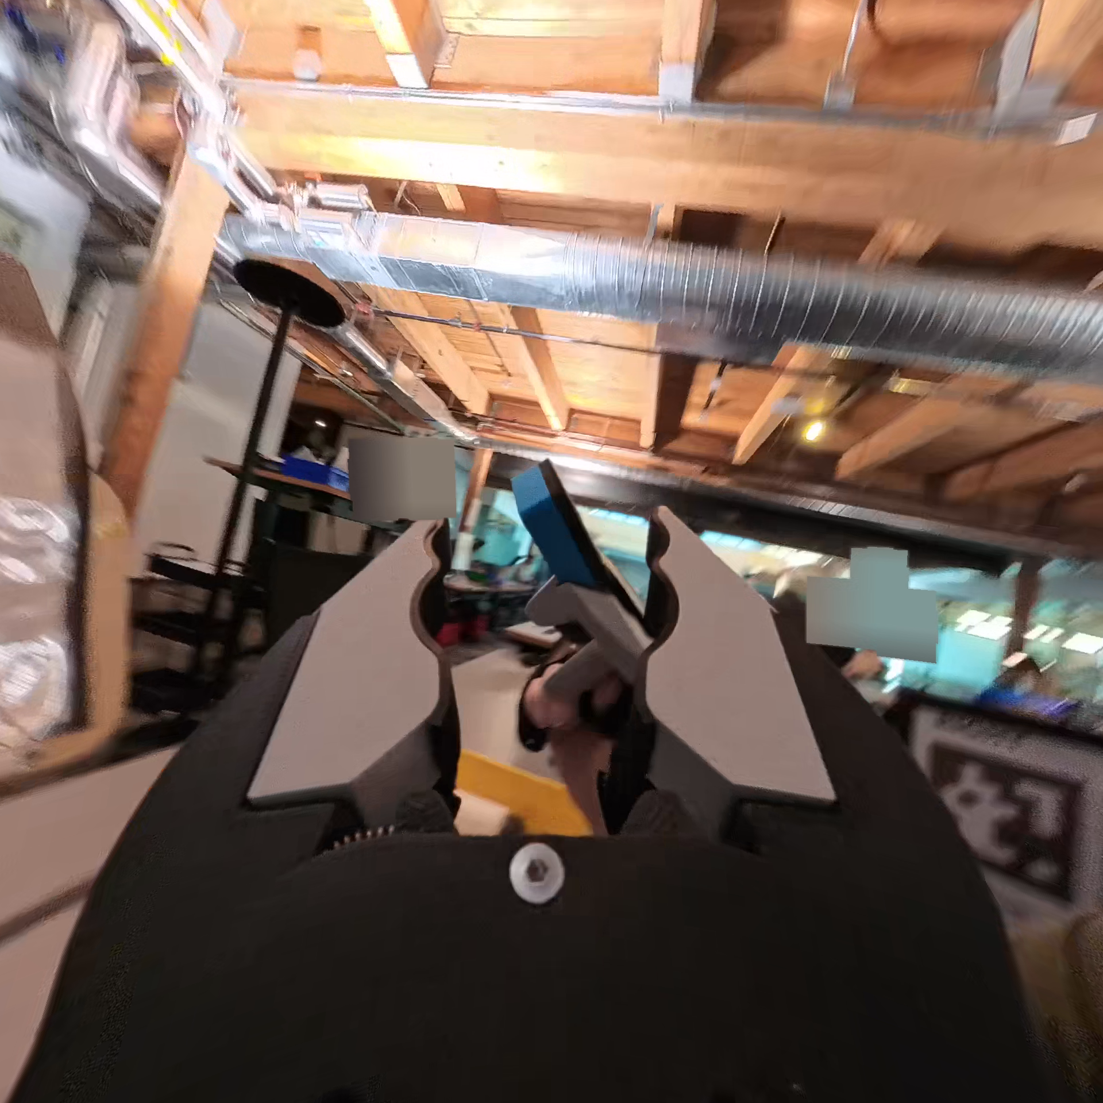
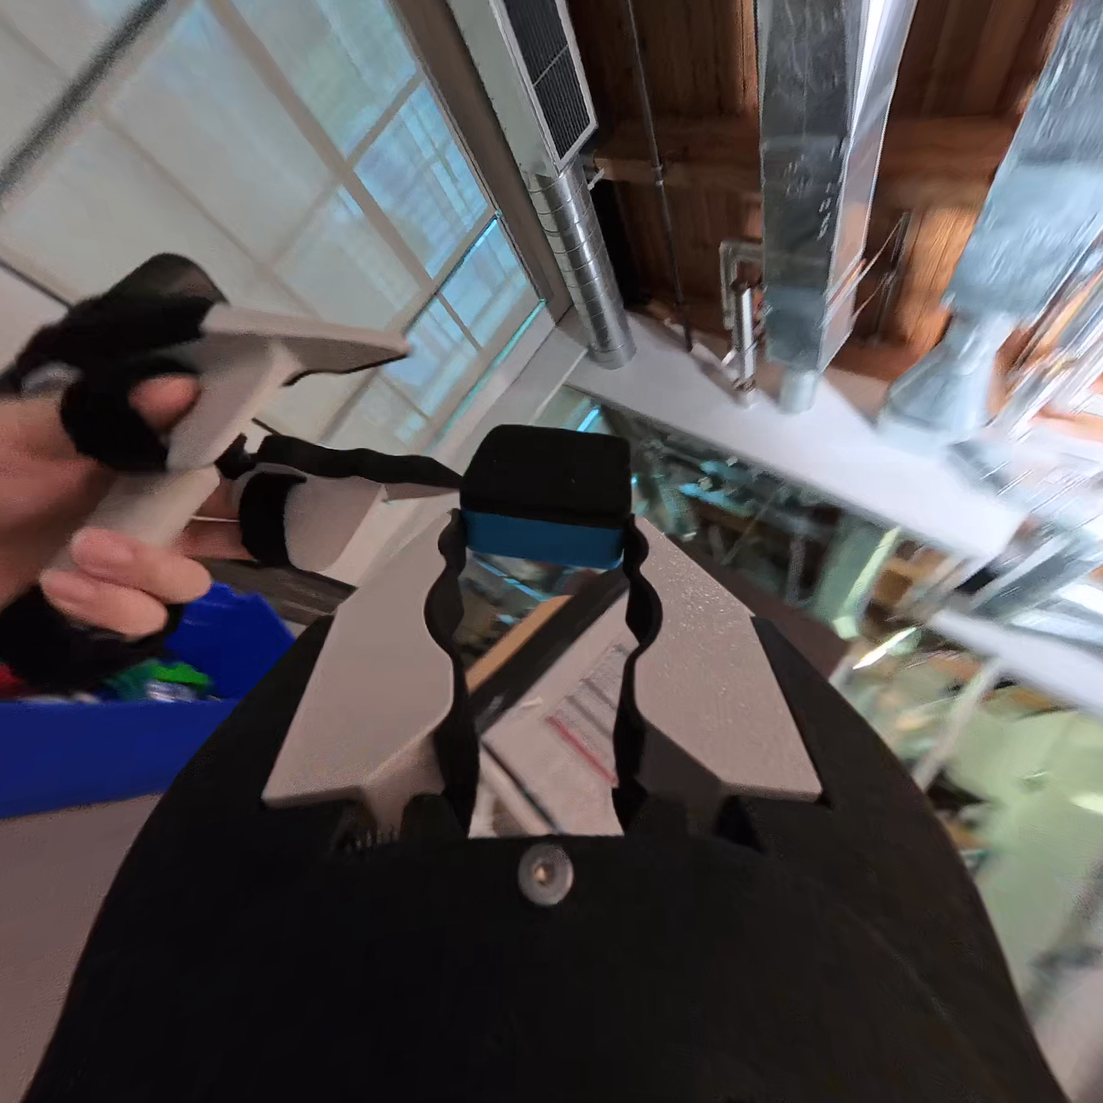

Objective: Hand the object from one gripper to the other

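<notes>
The object is a blue block [image 2: 540, 544] with a black felt face. My right gripper [image 2: 543, 531] is shut on it at the fingertips and holds it up in the air. In the left wrist view the same block [image 1: 552, 528] shows edge-on, sticking up from the right gripper [image 1: 576, 588], which a gloved hand [image 1: 555, 707] holds. My left gripper [image 1: 549, 519] is open, and the block appears in the gap between its fingers. In the right wrist view the left gripper [image 2: 424, 412] comes in from the left, open, with its lower finger close to the block's left side.
A blue bin [image 2: 89, 746] with mixed items sits at lower left. Both views tilt up toward wooden beams and metal ducts [image 1: 776, 292]. A black floor lamp [image 1: 262, 418] stands at left. A black-and-white marker panel [image 1: 1003, 806] is at lower right.
</notes>
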The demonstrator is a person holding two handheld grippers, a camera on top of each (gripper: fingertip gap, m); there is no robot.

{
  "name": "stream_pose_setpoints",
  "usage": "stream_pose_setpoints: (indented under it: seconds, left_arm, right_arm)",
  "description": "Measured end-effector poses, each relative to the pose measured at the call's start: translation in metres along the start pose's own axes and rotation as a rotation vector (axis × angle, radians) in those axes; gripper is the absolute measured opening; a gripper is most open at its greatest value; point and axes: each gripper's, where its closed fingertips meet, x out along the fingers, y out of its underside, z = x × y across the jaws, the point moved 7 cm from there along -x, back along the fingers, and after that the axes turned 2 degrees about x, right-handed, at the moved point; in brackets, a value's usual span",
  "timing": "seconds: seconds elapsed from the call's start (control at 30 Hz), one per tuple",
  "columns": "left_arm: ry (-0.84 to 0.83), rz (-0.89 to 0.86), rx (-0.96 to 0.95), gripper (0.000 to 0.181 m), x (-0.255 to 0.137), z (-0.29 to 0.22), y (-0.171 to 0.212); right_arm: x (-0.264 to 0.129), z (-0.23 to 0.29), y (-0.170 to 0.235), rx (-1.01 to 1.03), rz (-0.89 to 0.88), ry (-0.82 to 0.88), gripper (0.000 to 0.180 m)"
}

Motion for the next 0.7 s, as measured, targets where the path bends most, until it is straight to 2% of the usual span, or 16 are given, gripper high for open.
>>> stream_pose_setpoints:
  seconds: [0.03, 0.13, 0.23, 0.33, 0.37, 0.43, 0.6, 0.7]
  left_arm:
    - [-0.001, 0.026, 0.089, 0.064, -0.001, -0.003, -0.003]
    - [-0.029, 0.113, 0.397, 0.068, -0.004, -0.014, -0.012]
    - [-0.058, 0.183, 0.836, 0.066, -0.010, -0.028, -0.012]
    - [-0.054, 0.281, 1.186, 0.055, -0.014, -0.039, 0.003]
    - [-0.066, 0.310, 1.254, 0.049, -0.013, -0.039, 0.007]
    - [-0.040, 0.384, 1.296, 0.050, -0.010, -0.039, 0.022]
    - [-0.010, 0.530, 1.344, 0.054, -0.003, -0.035, 0.050]
    - [-0.029, 0.640, 1.420, 0.050, -0.004, -0.028, 0.060]
  right_arm:
    - [-0.002, -0.009, 0.001, 0.122, 0.003, -0.037, 0.052]
    - [-0.006, -0.028, 0.003, 0.561, -0.016, -0.259, 0.052]
    - [-0.010, -0.039, 0.007, 0.998, -0.009, -0.520, 0.052]
    - [-0.015, -0.038, 0.015, 1.257, 0.075, -0.731, 0.052]
    - [-0.016, -0.035, 0.019, 1.297, 0.128, -0.787, 0.052]
    - [-0.017, -0.026, 0.025, 1.310, 0.222, -0.852, 0.052]
    - [-0.013, -0.002, 0.038, 1.234, 0.422, -0.888, 0.052]
    - [-0.011, 0.011, 0.045, 1.166, 0.534, -0.874, 0.052]
